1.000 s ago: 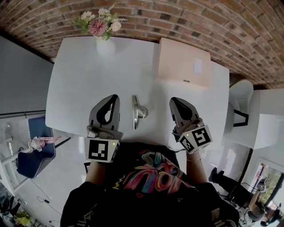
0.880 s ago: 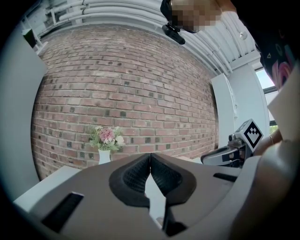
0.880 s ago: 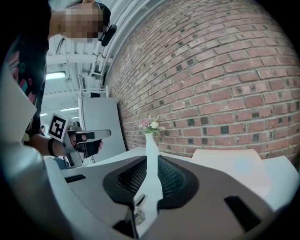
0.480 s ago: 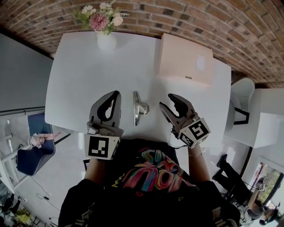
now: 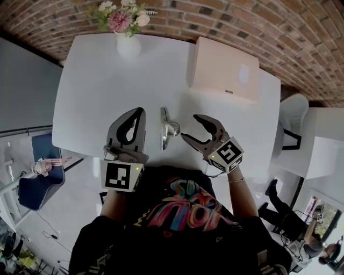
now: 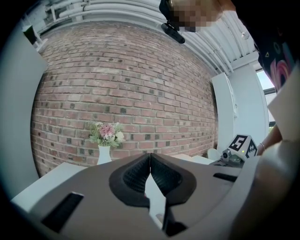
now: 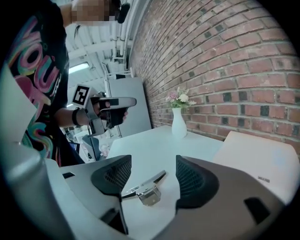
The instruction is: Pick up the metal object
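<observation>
right gripper (image 7: pixel 152 174) jaws are wide apart and opening right now, nothing pinched. the metal object (image 7: pixel 143 188) just shows in the gap between the ribbed pads (image 7: pixel 112 176), lying on the white table (image 7: pixel 154 145) and not touched by either pad. left gripper (image 6: pixel 150 161) jaws are pressed together at the tips with nothing in them. not much luck on writing: each gripper carries a cube with black and white square markers, right cube (image 5: pixel 228 154) and left cube (image 5: pixel 121 176), patterns only, no words. the pale box (image 5: pixel 223 70) has a tiny dark mark on its near edge, way too small to read, and the person's black shirt (image 5: pixel 183 212) has bright multicolour lettering i can't properly make out. the metal object itself is shiny silver, a long slim bar running 12 to 6 with a chunky block sticking off its middle toward 3 o'clock. in the head view it lies flat on the table between the two grippers, at roughly 9 o'clock from the right gripper's open tips and just beside them, and at 3 o'clock from the left gripper. a white vase (image 5: pixel 129 45) of pink and white flowers (image 5: pixel 121 16) sits at the table's 11 o'clock, the box at 1 o'clock, with a brick wall (image 5: pixel 242 21) beyond.
</observation>
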`<state>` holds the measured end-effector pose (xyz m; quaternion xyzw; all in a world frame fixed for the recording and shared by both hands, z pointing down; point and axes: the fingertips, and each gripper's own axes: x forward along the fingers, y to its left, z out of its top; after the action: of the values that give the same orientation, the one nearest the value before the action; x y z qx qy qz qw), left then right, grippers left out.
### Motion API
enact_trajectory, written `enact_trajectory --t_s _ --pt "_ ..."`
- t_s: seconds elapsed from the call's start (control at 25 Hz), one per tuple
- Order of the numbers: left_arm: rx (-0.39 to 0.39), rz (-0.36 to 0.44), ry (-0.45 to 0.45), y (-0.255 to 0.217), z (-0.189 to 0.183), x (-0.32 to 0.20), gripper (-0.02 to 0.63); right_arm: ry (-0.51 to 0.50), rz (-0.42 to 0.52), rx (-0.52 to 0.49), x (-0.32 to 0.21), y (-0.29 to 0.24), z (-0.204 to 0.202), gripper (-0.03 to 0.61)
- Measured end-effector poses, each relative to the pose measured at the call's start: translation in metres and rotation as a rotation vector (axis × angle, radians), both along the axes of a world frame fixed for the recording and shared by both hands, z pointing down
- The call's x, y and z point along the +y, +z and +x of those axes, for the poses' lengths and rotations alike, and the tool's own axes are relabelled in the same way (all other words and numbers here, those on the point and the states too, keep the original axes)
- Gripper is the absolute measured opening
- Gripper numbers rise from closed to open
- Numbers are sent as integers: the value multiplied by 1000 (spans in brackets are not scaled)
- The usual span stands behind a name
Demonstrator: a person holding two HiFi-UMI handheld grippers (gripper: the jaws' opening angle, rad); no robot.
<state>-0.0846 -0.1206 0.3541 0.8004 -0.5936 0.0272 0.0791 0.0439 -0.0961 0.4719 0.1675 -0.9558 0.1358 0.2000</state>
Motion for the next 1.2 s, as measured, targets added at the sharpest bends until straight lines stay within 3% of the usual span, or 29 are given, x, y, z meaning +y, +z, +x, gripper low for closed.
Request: enact_trajectory --t_s 0.4,0.88,1.2 --pt "0 -14 -6 7 -2 -5 26 -210 3 146 25 54 -22 328" --pt "-22 -47 6 19 -5 -9 26 -379 24 319 31 112 -30 341" --pt "-18 -56 -16 22 -12 -14 26 -438 40 373 31 135 -39 341"
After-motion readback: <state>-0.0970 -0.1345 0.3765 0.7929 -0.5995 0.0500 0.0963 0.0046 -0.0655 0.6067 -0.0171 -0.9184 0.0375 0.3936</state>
